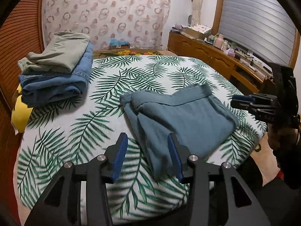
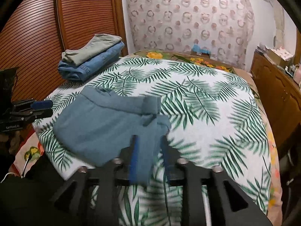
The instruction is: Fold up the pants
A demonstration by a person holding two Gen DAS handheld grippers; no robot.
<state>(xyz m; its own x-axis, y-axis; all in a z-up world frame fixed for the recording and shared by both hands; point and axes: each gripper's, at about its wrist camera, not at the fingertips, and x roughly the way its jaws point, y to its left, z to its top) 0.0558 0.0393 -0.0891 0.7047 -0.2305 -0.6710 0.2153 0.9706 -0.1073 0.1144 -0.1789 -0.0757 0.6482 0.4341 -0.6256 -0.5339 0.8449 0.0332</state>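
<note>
Teal-blue pants (image 1: pixel 180 116) lie partly folded on the palm-leaf bedspread (image 1: pixel 116 79); they also show in the right wrist view (image 2: pixel 101 124). My left gripper (image 1: pixel 147 141) is open just above the bed, its jaws on either side of the pants' near corner, not closed on it. My right gripper (image 2: pixel 148 143) is open, with a strip of the pants' fabric between its blurred blue pads. In the left wrist view the right gripper (image 1: pixel 242 99) appears at the right edge of the pants.
A stack of folded blue jeans (image 1: pixel 54 82) with grey-green pants (image 1: pixel 58 54) on top sits at the bed's far left corner. A yellow item (image 1: pixel 20 113) hangs by the slatted wooden wardrobe. A cluttered wooden dresser (image 1: pixel 216 54) runs along the right.
</note>
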